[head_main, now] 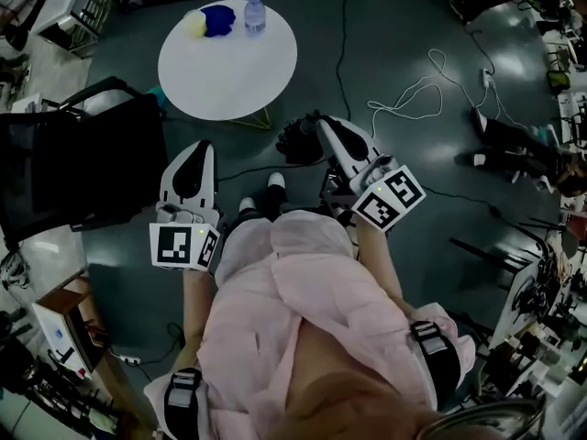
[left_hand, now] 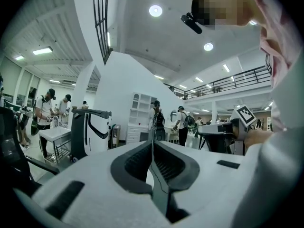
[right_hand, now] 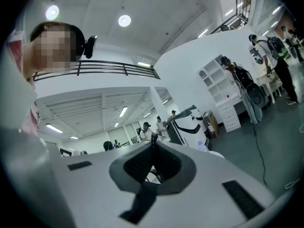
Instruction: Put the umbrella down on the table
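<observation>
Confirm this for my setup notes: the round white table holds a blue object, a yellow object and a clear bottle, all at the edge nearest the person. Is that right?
Not quite. The head view shows the blue object, the yellow object and the clear bottle at the edge of the round white table farthest from the person, not nearest.

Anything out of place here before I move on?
No umbrella can be made out. The left gripper and right gripper are both shut and empty. The table holds only a bottle, a blue thing and a yellow thing. A white cable lies loose on the floor.
</observation>
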### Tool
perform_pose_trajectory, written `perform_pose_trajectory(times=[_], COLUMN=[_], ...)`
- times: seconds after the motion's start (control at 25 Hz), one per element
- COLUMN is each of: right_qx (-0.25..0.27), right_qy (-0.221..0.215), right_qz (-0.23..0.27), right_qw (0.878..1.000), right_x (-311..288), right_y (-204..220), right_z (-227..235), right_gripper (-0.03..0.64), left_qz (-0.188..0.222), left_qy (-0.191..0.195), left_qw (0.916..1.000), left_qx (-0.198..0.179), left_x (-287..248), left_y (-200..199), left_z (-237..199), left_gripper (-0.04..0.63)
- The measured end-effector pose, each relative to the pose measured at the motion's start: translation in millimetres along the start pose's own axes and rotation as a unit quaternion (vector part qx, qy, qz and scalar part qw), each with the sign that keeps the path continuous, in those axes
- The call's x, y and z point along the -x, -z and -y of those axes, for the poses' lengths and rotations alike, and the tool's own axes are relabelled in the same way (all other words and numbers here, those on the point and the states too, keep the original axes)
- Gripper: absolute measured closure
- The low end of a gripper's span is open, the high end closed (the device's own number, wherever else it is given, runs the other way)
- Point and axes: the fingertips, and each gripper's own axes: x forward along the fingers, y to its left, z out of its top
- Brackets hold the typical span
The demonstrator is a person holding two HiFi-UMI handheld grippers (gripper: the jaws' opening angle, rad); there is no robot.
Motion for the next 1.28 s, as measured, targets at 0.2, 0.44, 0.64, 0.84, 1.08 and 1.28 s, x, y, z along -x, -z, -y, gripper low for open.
perform_pose_trajectory(times=[0.2, 0.44, 0.64, 0.84, 1.08, 1.28], right_qx=[-0.003, -0.004, -0.005, -0.007, -0.004, -0.008], right_qy=[-0.016, -0.023, -0.026, -0.024, -0.025, -0.030], right_qz=[-0.014, -0.020, -0.019, -0.019, -0.023, -0.011], right_qw=[1.000, 1.000, 0.999, 1.000, 0.999, 0.999], right_x=[-10, -14, -16, -20, -37, -60], right_y=[1, -1, 0, -1, -1, -16], right_z=[15, 24, 19, 18, 20, 32], right_gripper=[0.592, 0.592, 0.592, 0.592, 0.592, 0.592], left_qz=[-0.002, -0.001, -0.002, -0.001, 0.007, 0.020], left_qy=[-0.023, -0.035, -0.039, -0.037, -0.049, -0.069], left_qw=[0.9997, 0.9994, 0.9992, 0.9993, 0.9987, 0.9974], left_qx=[0.000, 0.003, 0.000, 0.002, 0.007, -0.001], left_x=[-9, -16, -13, -15, -21, -41], left_y=[4, 4, 3, 3, 6, -6], left_z=[-3, -5, -9, -13, -39, -72], left_gripper=[0.572, 0.572, 0.572, 0.572, 0.572, 0.572])
